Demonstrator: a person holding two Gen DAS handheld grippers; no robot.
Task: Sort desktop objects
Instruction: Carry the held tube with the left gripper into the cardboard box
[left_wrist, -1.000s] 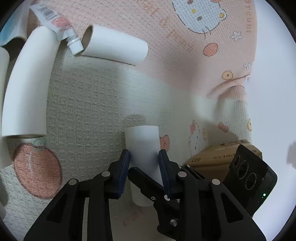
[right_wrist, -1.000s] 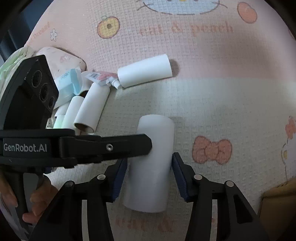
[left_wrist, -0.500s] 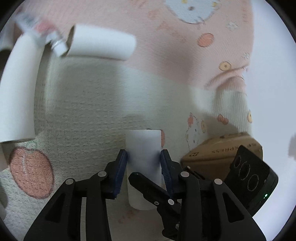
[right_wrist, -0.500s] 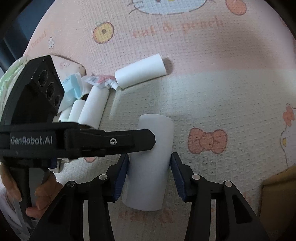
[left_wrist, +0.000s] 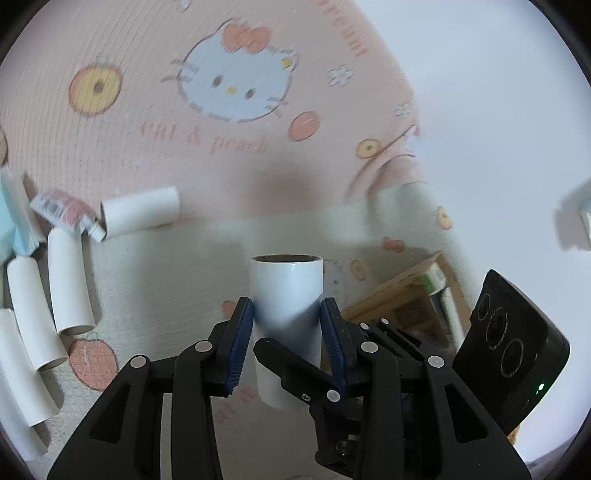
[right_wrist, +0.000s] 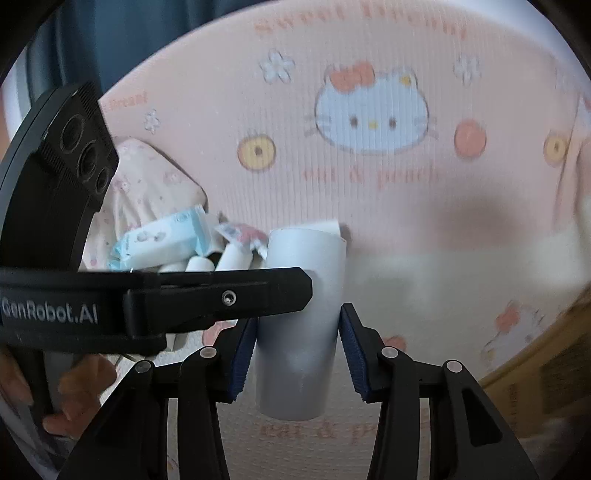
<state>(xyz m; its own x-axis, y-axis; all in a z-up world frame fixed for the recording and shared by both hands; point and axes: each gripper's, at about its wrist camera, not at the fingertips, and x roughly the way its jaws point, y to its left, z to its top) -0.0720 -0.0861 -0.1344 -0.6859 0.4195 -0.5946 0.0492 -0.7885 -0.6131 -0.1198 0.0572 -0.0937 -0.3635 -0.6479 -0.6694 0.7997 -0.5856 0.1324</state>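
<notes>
Rolls (left_wrist: 68, 280) of white paper tube lay side by side at the far left of the left wrist view, on a pink and cream cartoon-cat blanket (left_wrist: 229, 155), with a small red-and-white tube (left_wrist: 66, 212) and another lone roll (left_wrist: 142, 210) just beyond them. At the middle, the left gripper (left_wrist: 287, 325) was clamped on the white roll (left_wrist: 286, 291), its blue pads pressed against both sides and the roll held clear above the blanket, open end up; its jaws had just been opening a little, the roll between them. One finger of the right gripper (right_wrist: 297, 347) crossed in front of that roll, and in the right wrist view its pads also pressed on the roll's two sides, the jaws having just been closing slightly. To the right, beyond the grippers, stood a cardboard box (left_wrist: 410, 295) with packets inside. In the right wrist view a blue tissue pack (right_wrist: 162, 240) lay at the left among the spare rolls, and a hand (right_wrist: 74, 391) gripped the left gripper's handle.
</notes>
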